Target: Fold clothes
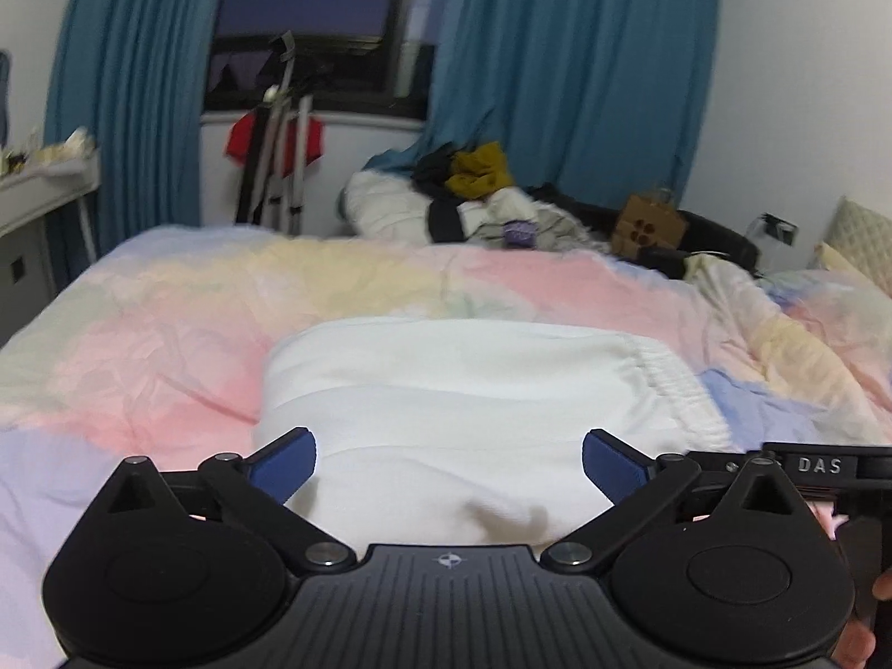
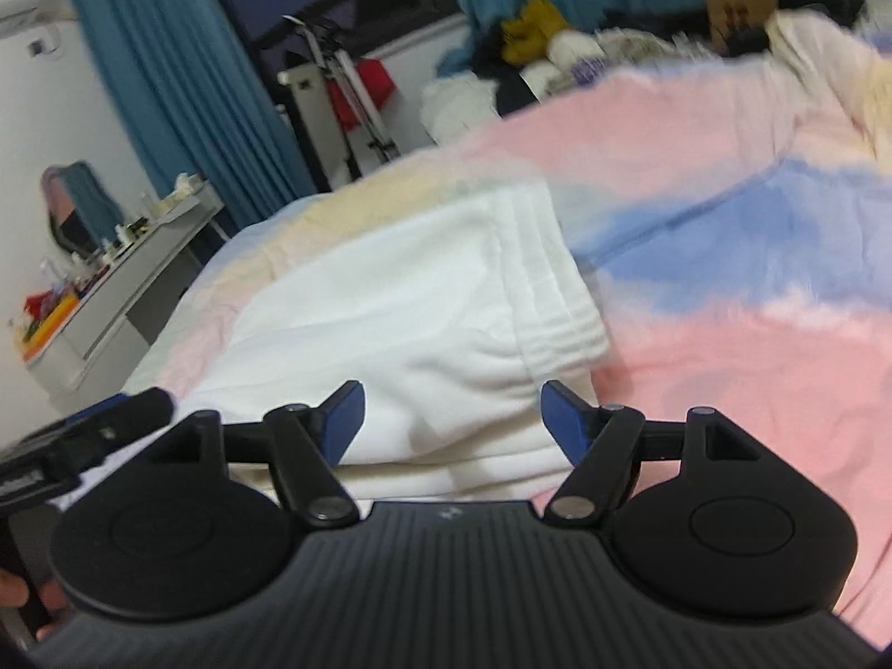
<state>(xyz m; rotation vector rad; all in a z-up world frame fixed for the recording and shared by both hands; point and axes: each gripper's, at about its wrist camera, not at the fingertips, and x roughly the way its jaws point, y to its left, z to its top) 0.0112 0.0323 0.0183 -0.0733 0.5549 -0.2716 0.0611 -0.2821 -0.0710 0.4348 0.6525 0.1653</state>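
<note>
Folded white garment on pastel bed. Left hand-held gripper and right hand-held gripper both spread apart, empty, over garment. Clothes pile beyond far bed edge, teal curtains behind.

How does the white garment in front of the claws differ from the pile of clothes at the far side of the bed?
The white garment is one folded piece, lying flat on the pastel bedcover; the pile of clothes is many pieces, crumpled together. The garment is all white; the pile mixes mustard, black and white. The garment lies near both open claws; the pile sits by the curtain. Both are on the bed.
</note>
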